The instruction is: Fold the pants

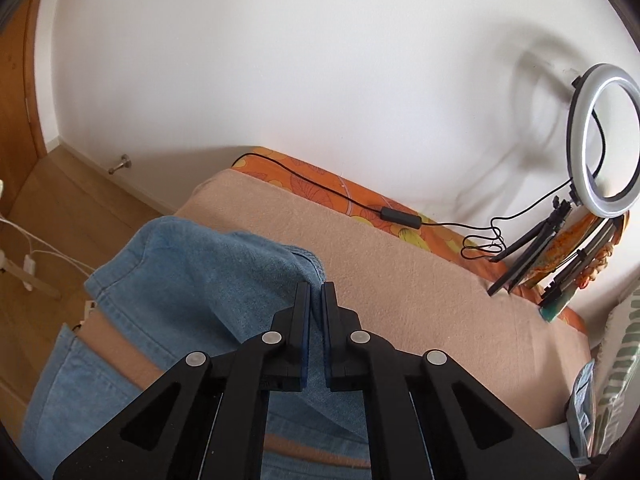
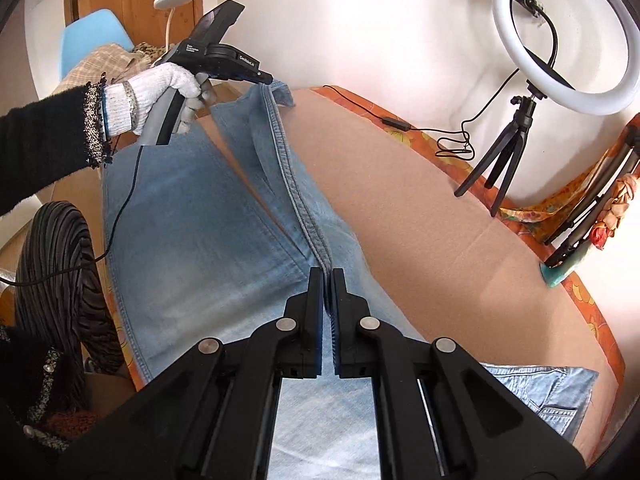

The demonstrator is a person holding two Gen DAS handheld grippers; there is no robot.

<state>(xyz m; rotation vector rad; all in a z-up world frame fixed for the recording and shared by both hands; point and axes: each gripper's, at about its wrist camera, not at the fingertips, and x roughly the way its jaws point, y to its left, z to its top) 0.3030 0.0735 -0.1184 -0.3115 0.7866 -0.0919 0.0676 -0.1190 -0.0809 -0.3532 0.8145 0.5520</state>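
**Two grippers pinching one denim leg off the bed**

Two sets of jaws are clamping the pants, one at each end of a lifted leg.

Left wrist view: the left gripper (image 1: 317,286) is sitting at centre frame with its jaws drawn narrow, nipping a fold of the blue pants (image 1: 192,276). The denim is bunching up and away toward the left of the frame, draping over the beige blanket (image 1: 420,280), while a ring light (image 1: 600,136) is standing at the far right (well apart from the cloth).

Right wrist view: the right gripper (image 2: 327,272) is closing narrowly on the thick side seam (image 2: 296,196) at lower centre. That seam is running as the leg's long axis from these jaws up toward the upper left, where a gloved hand (image 2: 160,92) is holding the other gripper at the hem. The second leg is lying flat to the left of the seam. Judging from this, the coming move is probably carrying the taut leg sideways over its twin, both ends travelling together.
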